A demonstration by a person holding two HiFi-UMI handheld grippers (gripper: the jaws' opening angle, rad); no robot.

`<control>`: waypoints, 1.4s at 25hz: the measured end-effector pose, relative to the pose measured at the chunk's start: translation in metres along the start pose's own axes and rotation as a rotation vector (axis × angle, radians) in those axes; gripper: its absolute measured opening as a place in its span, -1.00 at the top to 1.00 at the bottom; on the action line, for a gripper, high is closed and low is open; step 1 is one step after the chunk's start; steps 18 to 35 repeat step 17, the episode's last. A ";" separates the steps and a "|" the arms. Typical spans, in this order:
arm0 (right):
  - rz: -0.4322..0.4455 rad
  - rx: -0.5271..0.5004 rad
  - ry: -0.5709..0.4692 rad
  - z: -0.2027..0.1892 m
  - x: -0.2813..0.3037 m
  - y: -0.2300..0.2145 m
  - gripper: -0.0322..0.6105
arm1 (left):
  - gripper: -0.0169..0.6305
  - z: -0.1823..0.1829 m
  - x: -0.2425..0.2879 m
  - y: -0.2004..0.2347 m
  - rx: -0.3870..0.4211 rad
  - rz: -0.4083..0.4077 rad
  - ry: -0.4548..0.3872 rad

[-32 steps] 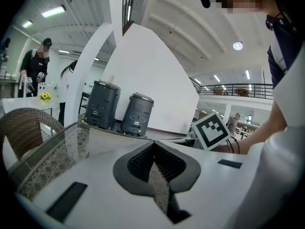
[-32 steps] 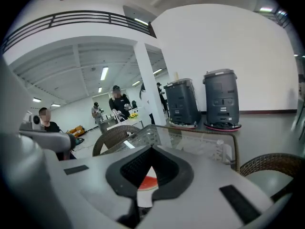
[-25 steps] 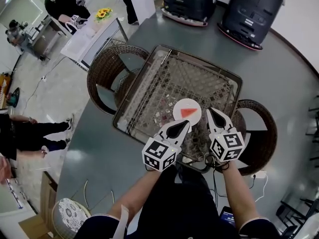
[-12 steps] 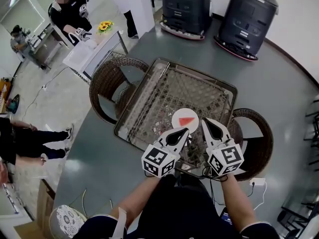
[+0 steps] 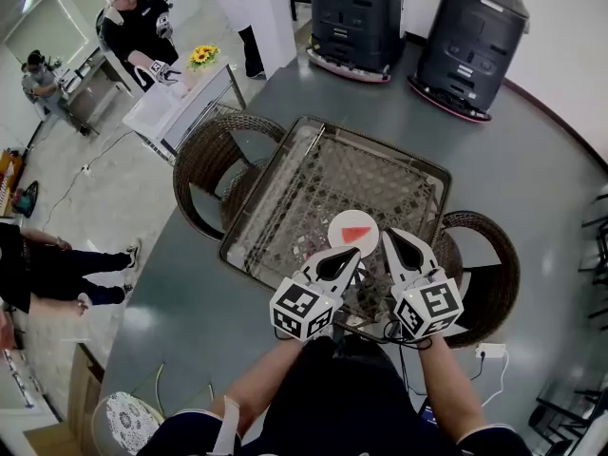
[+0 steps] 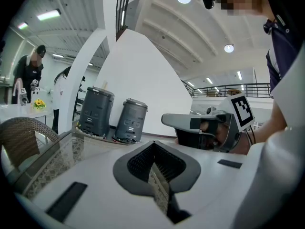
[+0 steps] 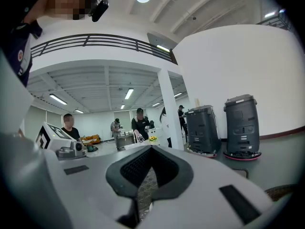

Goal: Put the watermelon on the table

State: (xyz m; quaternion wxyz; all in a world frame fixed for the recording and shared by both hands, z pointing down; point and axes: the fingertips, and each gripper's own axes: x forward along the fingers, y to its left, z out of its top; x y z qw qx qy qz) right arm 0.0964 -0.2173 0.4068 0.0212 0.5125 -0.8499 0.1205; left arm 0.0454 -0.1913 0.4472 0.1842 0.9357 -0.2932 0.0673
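Note:
A red watermelon slice (image 5: 357, 234) lies on a white round plate (image 5: 338, 224) on the glass-topped wicker table (image 5: 285, 198), near its front edge, in the head view. My left gripper (image 5: 350, 252) is shut and empty, its tip just at the plate's near-left rim. My right gripper (image 5: 390, 236) is shut and empty too, right of the plate. In the left gripper view the closed jaws (image 6: 153, 144) point over the table, with the right gripper (image 6: 200, 128) beside them. The right gripper view shows its closed jaws (image 7: 151, 149) and the left gripper (image 7: 62, 142); neither shows the slice.
Wicker chairs stand at the table's left (image 5: 214, 150) and right (image 5: 484, 264). Two dark machines (image 5: 356, 8) (image 5: 475, 27) stand on the grey floor behind. A white table with sunflowers (image 5: 198, 55) and several people are at the far left.
The head camera has shifted a little, so the table sits slightly lower in view. Both grippers stay shut beside the plate, hardly moved.

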 end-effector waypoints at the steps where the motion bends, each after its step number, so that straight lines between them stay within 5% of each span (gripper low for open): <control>1: 0.000 -0.001 -0.002 -0.001 -0.001 0.000 0.89 | 0.94 -0.001 0.000 0.000 0.001 0.002 -0.001; 35: -0.003 0.002 -0.020 -0.002 -0.008 0.003 0.89 | 0.94 -0.004 -0.004 -0.005 0.000 0.010 -0.008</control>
